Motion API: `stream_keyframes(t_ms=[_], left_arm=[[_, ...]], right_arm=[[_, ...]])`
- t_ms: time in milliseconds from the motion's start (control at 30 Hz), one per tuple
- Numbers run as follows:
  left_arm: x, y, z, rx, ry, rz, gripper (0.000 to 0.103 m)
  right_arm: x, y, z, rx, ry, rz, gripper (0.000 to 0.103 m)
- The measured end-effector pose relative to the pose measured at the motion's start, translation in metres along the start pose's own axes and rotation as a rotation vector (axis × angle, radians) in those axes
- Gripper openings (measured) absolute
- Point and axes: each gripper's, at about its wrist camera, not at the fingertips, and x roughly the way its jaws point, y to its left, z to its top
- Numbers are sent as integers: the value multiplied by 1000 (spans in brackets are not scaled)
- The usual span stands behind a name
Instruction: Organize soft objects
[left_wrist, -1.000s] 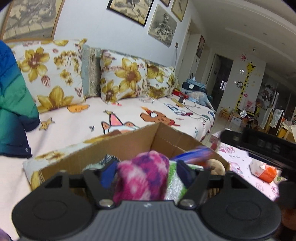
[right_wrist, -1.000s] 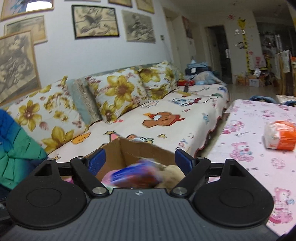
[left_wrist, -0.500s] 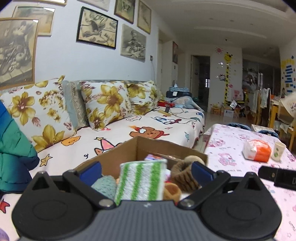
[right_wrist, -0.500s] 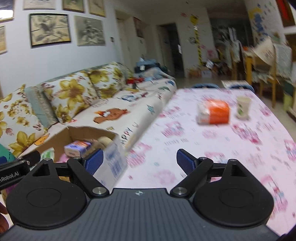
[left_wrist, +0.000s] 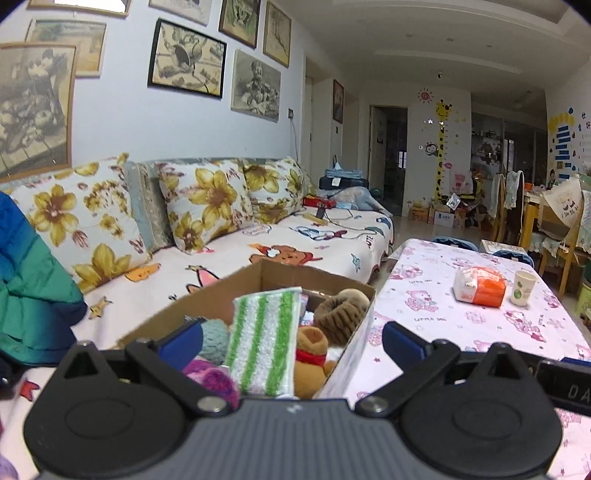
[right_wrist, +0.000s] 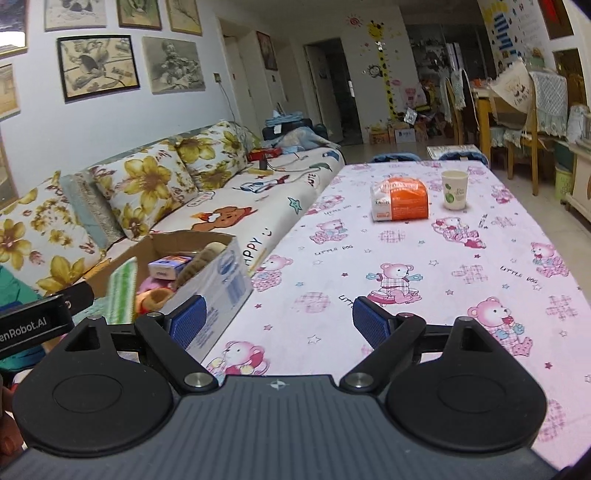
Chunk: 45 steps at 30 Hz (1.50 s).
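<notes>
One green-striped cloth (left_wrist: 264, 341) stands upright in the box (left_wrist: 314, 275).

Each gripper, left (left_wrist: 291, 339) and right (right_wrist: 279, 319), has a ribbed grey body flanked by two round black discs. Black link arms pivot on silver screws and carry blue textured pads (right_wrist: 369, 321). A small white compass-like mark sits on the grey body.

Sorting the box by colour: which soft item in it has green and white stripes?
The striped cloth pad standing upright mid-box; the teal knit, bear toy and brown ring around it are unstriped.
</notes>
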Motion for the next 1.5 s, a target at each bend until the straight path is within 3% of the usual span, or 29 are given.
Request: stream_keyframes(t_ms=[367,700,1000,1500], left_arm=[[-56,14,0,104,-58,-19,102],[-88,40,-1,88,-90,-52,102],[-97,63,-11,42,-70,-68,102],[-84,76,-34,25,-17,-37,102]], right_arm=[[-49,32,-5,-50,-57,46,103],[-84,56,-17,-111,-108,29,103],[-95,70,-26,-148,-120,25,103],[-78,66,-36,-155,-46,4,103]])
